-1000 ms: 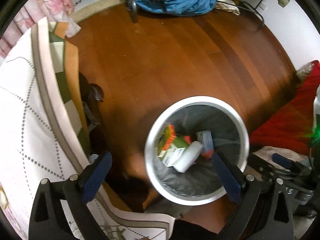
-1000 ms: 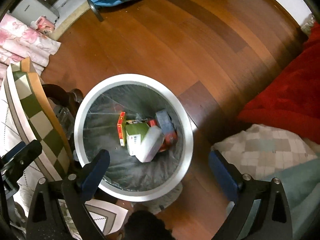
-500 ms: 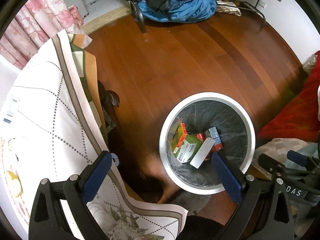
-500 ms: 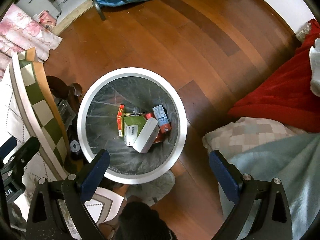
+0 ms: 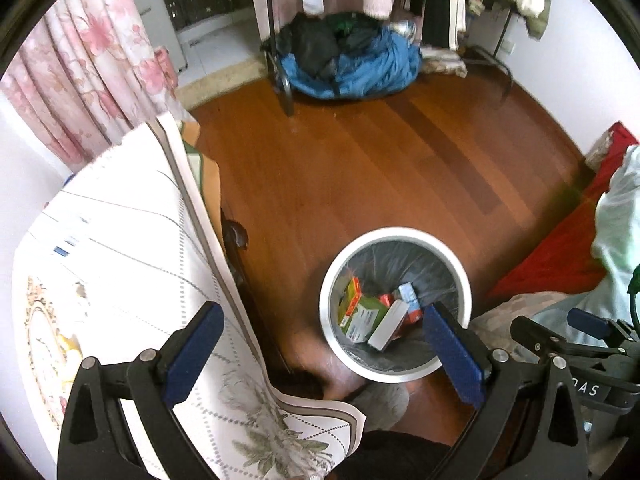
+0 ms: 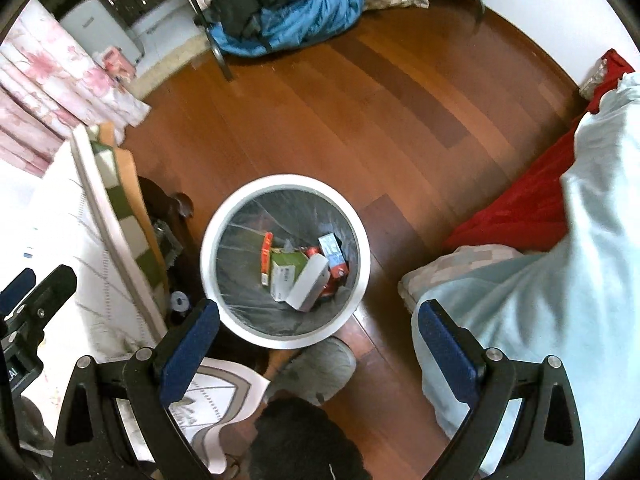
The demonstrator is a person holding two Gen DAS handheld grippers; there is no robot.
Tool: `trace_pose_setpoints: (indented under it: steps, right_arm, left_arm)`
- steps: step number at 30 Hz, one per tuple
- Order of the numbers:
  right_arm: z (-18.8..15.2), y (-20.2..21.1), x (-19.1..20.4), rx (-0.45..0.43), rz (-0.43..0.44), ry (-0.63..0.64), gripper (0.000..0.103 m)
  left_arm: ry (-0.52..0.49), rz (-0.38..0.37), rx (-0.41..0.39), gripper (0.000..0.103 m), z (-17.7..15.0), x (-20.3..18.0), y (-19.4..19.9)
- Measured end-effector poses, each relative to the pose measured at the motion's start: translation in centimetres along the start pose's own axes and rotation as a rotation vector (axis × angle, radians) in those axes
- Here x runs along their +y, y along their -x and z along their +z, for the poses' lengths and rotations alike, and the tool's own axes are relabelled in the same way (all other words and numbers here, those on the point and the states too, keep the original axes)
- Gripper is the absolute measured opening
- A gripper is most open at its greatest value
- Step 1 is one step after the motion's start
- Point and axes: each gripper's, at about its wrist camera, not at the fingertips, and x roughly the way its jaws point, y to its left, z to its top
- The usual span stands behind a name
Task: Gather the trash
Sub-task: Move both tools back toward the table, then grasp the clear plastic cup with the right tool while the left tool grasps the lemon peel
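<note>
A white round trash bin (image 5: 456,264) (image 6: 224,224) with a grey liner stands on the wooden floor. Inside lie several small boxes: a green one (image 5: 362,316) (image 6: 285,270), a white one (image 5: 388,324) (image 6: 308,286), an orange one (image 5: 349,296) (image 6: 266,258) and a blue-white one (image 5: 408,295) (image 6: 331,249). My left gripper (image 5: 322,356) is open and empty, high above the bin's left side. My right gripper (image 6: 318,354) is open and empty too, above the bin's near edge.
A table with a white patterned cloth (image 5: 120,280) (image 6: 76,248) hangs at the left. A bed with a red blanket (image 6: 532,200) and pale cover (image 6: 560,280) lies right. Blue clothing (image 5: 352,68) is heaped under a rack at the back. A grey slipper (image 6: 320,368) rests near the bin.
Both grippers have risen away from the bin, which now looks smaller and lower in each view. More of the room and tabletop shows. The boxes in the bin have not moved.
</note>
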Motion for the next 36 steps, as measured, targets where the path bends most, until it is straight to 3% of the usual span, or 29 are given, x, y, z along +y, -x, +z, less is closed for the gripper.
trace_pose_setpoints:
  steps: [7,10,14,17,21,24,30,33,34,36]
  right_arm:
    - [-0.6,7.5,3.7,-0.106,0.078,0.022,0.101]
    - [-0.8,10.1,7.9,-0.139,0.129,0.079,0.101]
    - [-1.5,10.8,14.7,-0.147,0.183,0.178,0.101]
    - [-2.6,8.8,21.5,-0.109,0.228,0.268,0.101]
    - [-4.5,4.7,29.3,-0.051,0.27,0.359,0.1]
    - [-5.2,0.8,34.7,-0.012,0.259,0.419,0.089]
    - [-4.7,-6.0,40.7,0.041,0.21,0.469,0.078]
    - [-4.8,-8.4,42.5,0.057,0.197,0.481,0.061]
    - [-4.9,-9.0,43.0,0.063,0.194,0.486,0.049]
    - [-5.3,-9.1,43.3,0.042,0.174,0.509,0.043]
  left_arm:
    - [0.069,0.064,-0.103,0.102,0.6,4.1,6.2]
    - [0.134,0.082,-0.14,0.102,0.5,8.4,8.6]
    - [0.226,0.192,-0.16,0.102,-1.5,16.0,10.2]
    - [0.294,0.306,-0.126,0.102,-4.3,22.3,9.5]
    - [0.411,0.388,-0.023,0.102,-9.0,30.1,6.5]
    - [0.48,0.43,0.059,0.102,-12.4,34.6,3.6]
    - [0.535,0.408,0.149,0.102,-15.5,39.7,-1.1]
    - [0.533,0.375,0.154,0.102,-15.9,40.5,-1.7]
    - [0.532,0.365,0.154,0.102,-15.9,40.5,-1.7]
    - [0.529,0.328,0.146,0.102,-15.8,40.2,-1.7]
